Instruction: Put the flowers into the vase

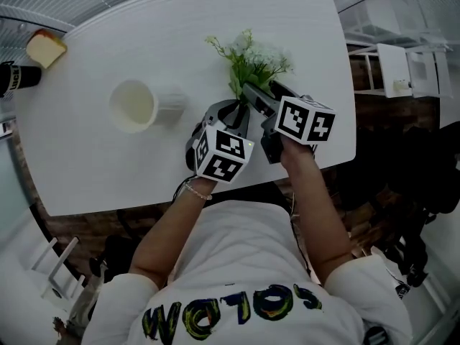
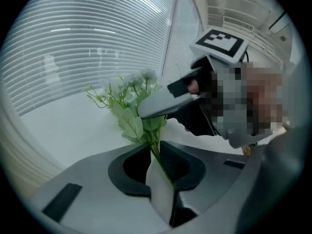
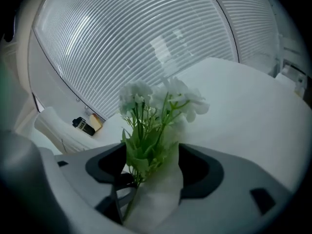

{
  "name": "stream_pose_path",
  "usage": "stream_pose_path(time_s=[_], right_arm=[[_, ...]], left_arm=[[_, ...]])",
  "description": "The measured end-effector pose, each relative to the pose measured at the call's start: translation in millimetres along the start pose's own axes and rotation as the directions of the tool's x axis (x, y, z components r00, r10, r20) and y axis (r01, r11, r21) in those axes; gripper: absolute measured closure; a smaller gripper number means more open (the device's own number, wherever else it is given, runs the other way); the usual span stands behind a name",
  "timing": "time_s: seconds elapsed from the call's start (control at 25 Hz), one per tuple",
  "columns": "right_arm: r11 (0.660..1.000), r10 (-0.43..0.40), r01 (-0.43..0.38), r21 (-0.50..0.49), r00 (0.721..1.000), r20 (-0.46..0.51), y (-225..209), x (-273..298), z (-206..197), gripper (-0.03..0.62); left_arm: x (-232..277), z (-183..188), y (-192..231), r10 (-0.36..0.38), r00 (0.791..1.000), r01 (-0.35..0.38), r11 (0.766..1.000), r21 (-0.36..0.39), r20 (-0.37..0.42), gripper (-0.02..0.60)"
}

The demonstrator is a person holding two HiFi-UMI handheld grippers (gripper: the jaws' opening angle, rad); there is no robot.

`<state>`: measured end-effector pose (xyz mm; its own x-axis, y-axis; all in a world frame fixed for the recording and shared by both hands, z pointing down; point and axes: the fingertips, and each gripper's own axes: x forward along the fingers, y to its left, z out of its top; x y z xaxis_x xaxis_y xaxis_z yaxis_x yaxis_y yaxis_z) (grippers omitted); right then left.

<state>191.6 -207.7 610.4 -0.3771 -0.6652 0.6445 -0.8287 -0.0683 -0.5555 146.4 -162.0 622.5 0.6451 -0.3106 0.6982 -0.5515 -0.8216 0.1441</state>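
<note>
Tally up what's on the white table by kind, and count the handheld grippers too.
white vase: 1
bunch of flowers: 1
yellow block: 1
black container: 1
grippers: 2 (left gripper, right gripper)
Total: 6

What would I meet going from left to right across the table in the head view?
Black object → yellow block → white vase → left gripper → right gripper. The flowers overlap both grippers, so they're left out.
</note>
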Motion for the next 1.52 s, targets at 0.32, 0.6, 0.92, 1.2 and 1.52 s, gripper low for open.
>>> stream_pose_path(time_s=[0.32, 0.6, 0.92, 1.2, 1.52], right_arm=[[0.999, 0.014, -0.012, 0.034, 0.999, -0.042, -1, 18, -5, 0.286], [0.995, 0.065, -0.063, 0.074, 0.998, -0.027, 3, 13, -2, 0.383], [0.985, 0.129, -0.129, 0.113, 0.992, 0.013, 6, 2, 0, 0.524], [0.979, 0.165, -0.169, 0.114, 0.985, 0.049, 18, -4, 8, 0.553], [0.972, 0.205, -0.212, 0.100, 0.976, 0.071, 33, -14, 16, 0.557]], left_arm=[[5, 1, -2, -0.015, 1.000, 0.017, 0.995, 0.100, -0.022, 0.525], [-2, 7, -9, -0.031, 0.999, 0.029, 0.991, 0.134, 0.015, 0.569], [-3, 10, -14, -0.023, 0.999, 0.020, 0.991, 0.132, 0.024, 0.569], [-10, 9, -8, -0.031, 0.999, 0.029, 0.996, 0.083, 0.013, 0.398], [-8, 8, -9, -0.037, 0.999, 0.037, 0.997, 0.067, 0.001, 0.413]])
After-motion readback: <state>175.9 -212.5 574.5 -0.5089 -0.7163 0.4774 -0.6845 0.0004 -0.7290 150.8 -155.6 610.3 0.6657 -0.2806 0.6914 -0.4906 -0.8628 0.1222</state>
